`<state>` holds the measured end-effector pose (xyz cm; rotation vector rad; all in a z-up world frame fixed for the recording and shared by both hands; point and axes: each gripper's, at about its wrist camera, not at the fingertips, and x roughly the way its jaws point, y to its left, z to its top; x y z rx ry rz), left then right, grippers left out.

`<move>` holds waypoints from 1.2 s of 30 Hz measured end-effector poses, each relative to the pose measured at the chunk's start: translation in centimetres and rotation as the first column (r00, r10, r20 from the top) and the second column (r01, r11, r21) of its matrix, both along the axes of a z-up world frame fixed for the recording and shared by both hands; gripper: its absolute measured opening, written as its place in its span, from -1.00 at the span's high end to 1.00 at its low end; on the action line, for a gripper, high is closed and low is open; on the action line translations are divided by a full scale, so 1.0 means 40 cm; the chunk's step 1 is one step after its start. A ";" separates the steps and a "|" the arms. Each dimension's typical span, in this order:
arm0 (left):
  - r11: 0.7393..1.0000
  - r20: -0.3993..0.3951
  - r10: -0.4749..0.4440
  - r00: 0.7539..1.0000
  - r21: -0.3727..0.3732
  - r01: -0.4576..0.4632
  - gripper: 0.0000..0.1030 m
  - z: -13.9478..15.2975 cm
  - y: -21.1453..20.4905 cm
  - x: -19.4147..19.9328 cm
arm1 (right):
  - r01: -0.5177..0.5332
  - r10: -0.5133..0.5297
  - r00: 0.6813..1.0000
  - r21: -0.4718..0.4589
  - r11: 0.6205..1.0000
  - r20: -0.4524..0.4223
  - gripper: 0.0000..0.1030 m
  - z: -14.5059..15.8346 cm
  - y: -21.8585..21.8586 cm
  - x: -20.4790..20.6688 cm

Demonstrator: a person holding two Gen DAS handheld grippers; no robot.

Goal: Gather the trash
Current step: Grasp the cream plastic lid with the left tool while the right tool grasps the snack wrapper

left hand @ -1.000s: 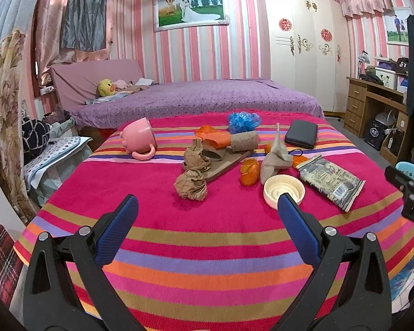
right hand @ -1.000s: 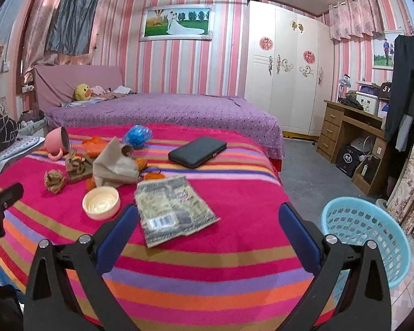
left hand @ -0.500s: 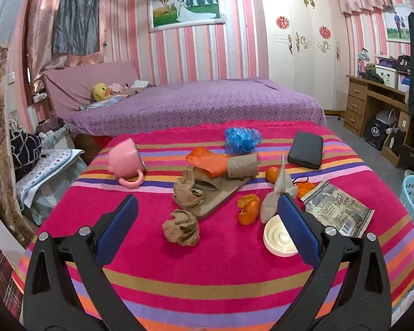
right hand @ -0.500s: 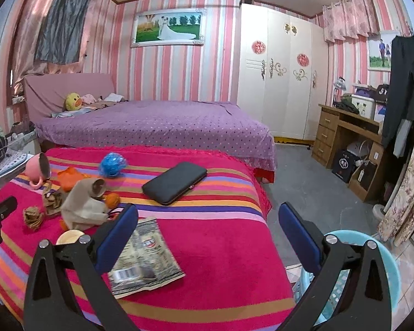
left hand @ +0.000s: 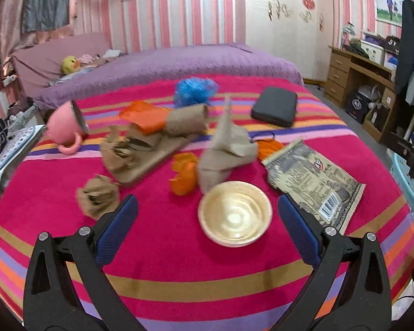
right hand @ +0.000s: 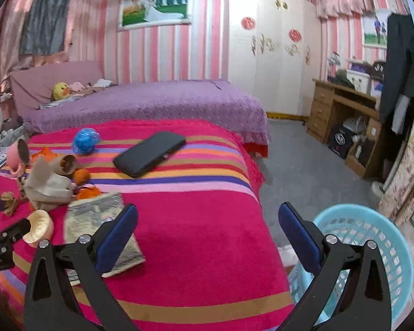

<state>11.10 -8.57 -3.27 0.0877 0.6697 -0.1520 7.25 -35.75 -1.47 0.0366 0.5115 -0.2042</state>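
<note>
Trash lies scattered on the striped pink blanket (left hand: 179,262): a crumpled brown paper ball (left hand: 98,195), torn cardboard with a paper tube (left hand: 149,149), orange peel (left hand: 183,173), a grey paper wad (left hand: 223,151), a blue plastic ball (left hand: 194,89) and a silver snack wrapper (left hand: 314,182). A cream bowl (left hand: 234,213) sits just ahead of my open left gripper (left hand: 207,220), between its fingertips. My right gripper (right hand: 208,230) is open and empty over the blanket's right edge, with the snack wrapper (right hand: 96,229) by its left finger and a light blue basket (right hand: 364,256) at its right.
A pink mug (left hand: 64,128) lies tipped at the left and a black case (left hand: 274,106) sits at the back right. Behind stands a purple bed (right hand: 151,102). A wooden desk (right hand: 345,115) and grey floor (right hand: 303,171) are to the right.
My left gripper has moved forward and down toward the cream bowl. The right gripper has swung right, bringing the blue basket into fuller view. Both stay open.
</note>
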 end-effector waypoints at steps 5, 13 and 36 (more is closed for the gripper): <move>1.000 -0.086 0.007 0.996 -0.007 -0.008 -0.89 -0.030 -0.017 0.034 | 0.006 -0.005 0.999 0.024 1.000 -0.052 -0.92 -0.026 -0.023 0.015; 0.997 -0.135 -0.071 0.988 -0.023 0.069 -0.18 -0.049 -0.035 0.032 | -0.050 0.045 0.995 -0.057 0.997 -0.087 -0.92 -0.043 0.040 0.029; 1.000 0.008 0.025 1.000 0.002 -0.025 -0.18 0.019 0.090 -0.020 | -0.298 0.289 0.913 0.012 0.955 -0.287 0.27 -0.119 0.163 0.086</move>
